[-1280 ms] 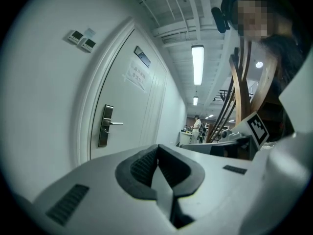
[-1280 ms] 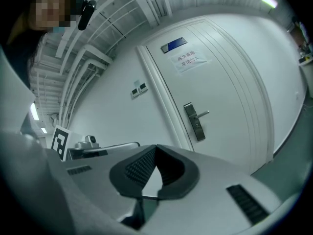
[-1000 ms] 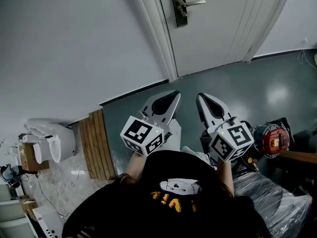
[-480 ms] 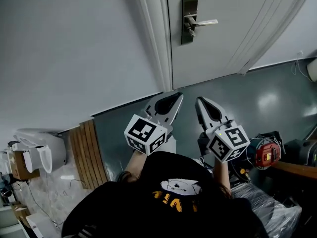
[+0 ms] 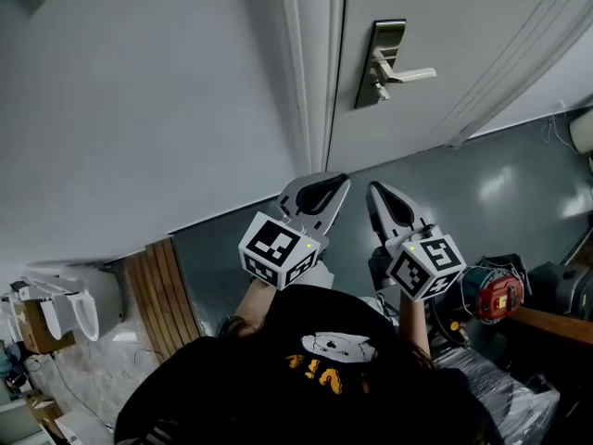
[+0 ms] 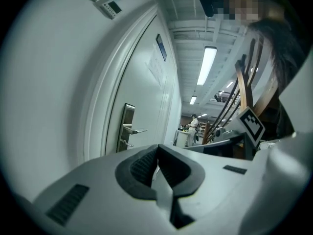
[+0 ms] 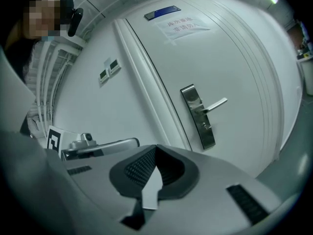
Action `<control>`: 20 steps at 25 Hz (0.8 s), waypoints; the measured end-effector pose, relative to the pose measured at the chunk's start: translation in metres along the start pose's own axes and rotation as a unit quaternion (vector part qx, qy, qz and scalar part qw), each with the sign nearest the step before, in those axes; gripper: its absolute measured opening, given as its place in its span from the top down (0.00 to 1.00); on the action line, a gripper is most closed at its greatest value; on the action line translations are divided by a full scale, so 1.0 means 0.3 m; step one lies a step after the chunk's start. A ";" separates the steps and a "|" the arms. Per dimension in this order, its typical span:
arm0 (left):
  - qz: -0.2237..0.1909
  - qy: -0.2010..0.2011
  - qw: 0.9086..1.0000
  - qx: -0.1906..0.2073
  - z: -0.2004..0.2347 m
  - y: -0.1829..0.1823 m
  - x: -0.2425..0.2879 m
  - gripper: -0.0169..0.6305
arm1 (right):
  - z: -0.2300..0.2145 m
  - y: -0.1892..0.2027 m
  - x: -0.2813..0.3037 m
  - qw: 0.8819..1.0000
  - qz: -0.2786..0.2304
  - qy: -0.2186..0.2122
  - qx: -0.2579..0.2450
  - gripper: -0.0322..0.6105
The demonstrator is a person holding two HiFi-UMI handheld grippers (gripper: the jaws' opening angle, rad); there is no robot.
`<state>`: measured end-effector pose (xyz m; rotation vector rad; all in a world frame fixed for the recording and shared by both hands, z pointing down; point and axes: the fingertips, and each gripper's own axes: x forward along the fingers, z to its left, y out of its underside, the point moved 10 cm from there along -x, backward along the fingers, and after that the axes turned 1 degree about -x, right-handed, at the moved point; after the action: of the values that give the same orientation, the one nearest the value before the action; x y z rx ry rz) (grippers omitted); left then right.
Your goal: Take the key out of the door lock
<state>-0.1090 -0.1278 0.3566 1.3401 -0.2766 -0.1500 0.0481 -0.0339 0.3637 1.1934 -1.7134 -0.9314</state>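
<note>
Right gripper (image 5: 378, 195) pressed together, empty; left gripper (image 5: 335, 185) the same. Both well short of door handle (image 5: 408, 72). Key (image 6: 126, 143) juts out just below handle. To do next: spread right jaws, line up square, pinch key head, pull straight.

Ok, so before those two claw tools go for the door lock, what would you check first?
1. Lock plate in sight: ok, it shows in both gripper views.
2. Key present: cannot tell; a small stub sticks out below the lever handle.
3. Right gripper ready to grasp: not ok, jaws together, empty.
4. Left gripper free: ok, empty, jaws together.
5. Grippers at the lock: not ok, both are apart from the door.
6. Way to the lock clear: ok, nothing stands between.
</note>
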 end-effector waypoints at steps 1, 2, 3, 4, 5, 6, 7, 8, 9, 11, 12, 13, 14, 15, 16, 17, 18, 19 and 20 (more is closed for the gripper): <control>-0.001 0.004 1.000 0.001 0.021 -0.005 0.006 0.96 | -0.001 -0.007 0.023 1.000 -0.001 0.003 0.001 0.95; 0.000 0.008 1.000 0.001 0.040 -0.007 0.011 0.96 | -0.001 -0.011 0.044 1.000 -0.002 0.006 0.000 0.95; 0.001 0.011 1.000 0.001 0.058 -0.008 0.017 0.96 | 0.000 -0.013 0.064 1.000 -0.002 0.010 -0.001 0.95; 0.002 0.014 1.000 0.002 0.073 -0.009 0.022 0.96 | 0.000 -0.013 0.080 1.000 -0.002 0.014 -0.002 0.95; 0.004 0.018 1.000 0.002 0.086 -0.010 0.028 0.96 | 0.000 -0.013 0.094 1.000 -0.001 0.020 -0.005 0.95; 0.004 0.023 1.000 0.001 0.094 -0.013 0.033 0.96 | 0.001 -0.012 0.104 1.000 0.000 0.025 -0.007 0.95; 0.004 0.028 1.000 0.001 0.099 -0.015 0.036 0.96 | 0.003 -0.012 0.109 0.999 0.001 0.031 -0.009 0.95; 0.004 0.033 0.999 -0.001 0.100 -0.016 0.039 0.96 | 0.004 -0.013 0.112 0.999 0.002 0.036 -0.010 0.95; 0.004 0.037 0.999 -0.003 0.102 -0.016 0.044 0.96 | 0.004 -0.013 0.113 0.999 0.004 0.040 -0.011 0.95; 0.007 0.042 0.999 -0.005 0.107 -0.012 0.059 0.96 | 0.000 -0.012 0.111 0.999 0.008 0.047 -0.010 0.95; 0.010 0.044 0.999 -0.006 0.109 -0.010 0.069 0.96 | -0.002 -0.010 0.108 0.999 0.009 0.051 -0.009 0.95; 0.012 0.046 0.999 -0.007 0.110 -0.008 0.079 0.96 | -0.007 -0.007 0.102 0.998 0.010 0.054 -0.007 0.95; 0.014 0.048 0.999 -0.008 0.108 -0.006 0.090 0.96 | -0.014 -0.004 0.095 0.998 0.010 0.058 -0.006 0.95; 0.014 0.050 0.999 -0.009 0.105 -0.003 0.102 0.96 | -0.026 -0.001 0.087 0.998 0.009 0.061 -0.004 0.95; 0.015 0.051 0.999 -0.010 0.099 0.001 0.116 0.96 | -0.042 0.002 0.081 0.998 0.009 0.064 -0.002 0.95; 0.017 0.051 0.999 -0.010 0.093 0.006 0.130 0.96 | -0.060 0.003 0.075 0.998 0.008 0.067 -0.001 0.95; 0.019 0.050 0.999 -0.010 0.087 0.011 0.143 0.96 | -0.079 0.003 0.071 0.998 0.008 0.069 0.000 0.95; 0.021 0.048 0.999 -0.009 0.081 0.014 0.155 0.96 | -0.096 0.001 0.068 0.998 0.007 0.069 0.000 0.94; 0.022 0.045 0.999 -0.007 0.077 0.016 0.166 0.96 | -0.114 -0.002 0.067 0.998 0.007 0.067 0.000 0.94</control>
<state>-0.0680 -0.1615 0.3716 1.3213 -0.2284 -0.0548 0.0755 -0.0570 0.3804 1.2157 -1.6127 -0.8238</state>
